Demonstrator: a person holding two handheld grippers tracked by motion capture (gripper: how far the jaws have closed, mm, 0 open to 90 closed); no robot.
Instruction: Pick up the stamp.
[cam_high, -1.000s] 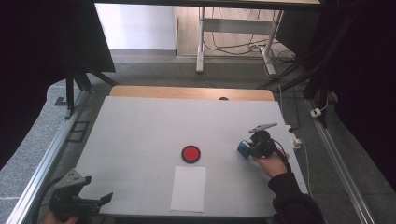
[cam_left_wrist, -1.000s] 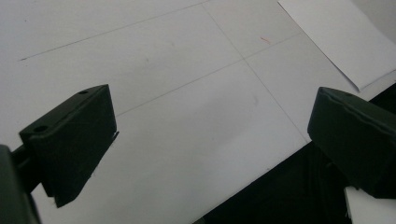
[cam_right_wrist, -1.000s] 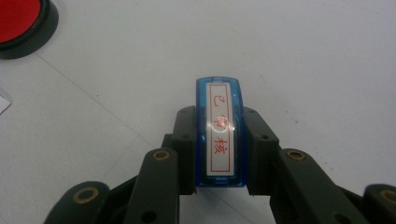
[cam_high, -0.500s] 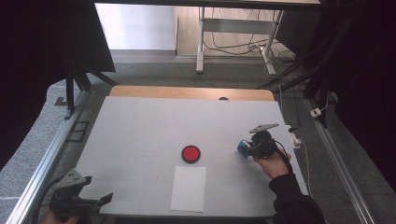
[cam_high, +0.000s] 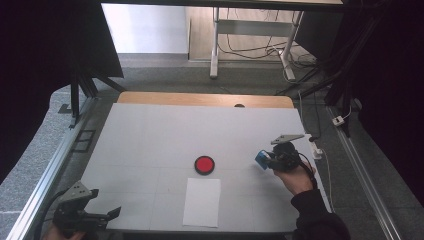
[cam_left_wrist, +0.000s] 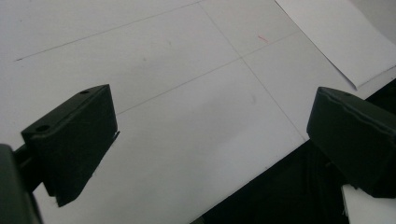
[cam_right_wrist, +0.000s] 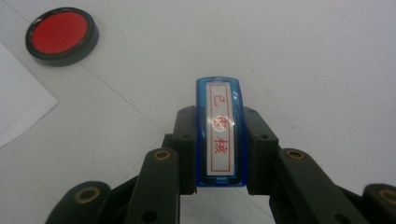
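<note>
The right gripper (cam_right_wrist: 219, 140) is clenched on a blue stamp (cam_right_wrist: 220, 133), and in the right gripper view we see its two black jaws pressing the stamp's narrow sides, with the white label and its red characters facing the camera. From the high view we find that right gripper (cam_high: 270, 161) over the right part of the white table (cam_high: 150, 130), the blue stamp (cam_high: 262, 158) at its tip pointing toward the middle, and the person's hand (cam_high: 295, 177) around the gripper body. We cannot tell from either view whether the stamp touches the tabletop. A round red ink pad (cam_high: 204, 164) in a black rim lies near the table's centre, apart from the stamp, and we see it again at the upper left of the right gripper view (cam_right_wrist: 61, 35). Just in front of the pad, toward the person, lies a white sheet of paper (cam_high: 202, 201). The left gripper (cam_high: 95, 216) sits at the near left corner of the table; its jaws stand wide apart with nothing between them, as we see in the left gripper view, where a corner of the paper (cam_left_wrist: 341, 42) shows.
</note>
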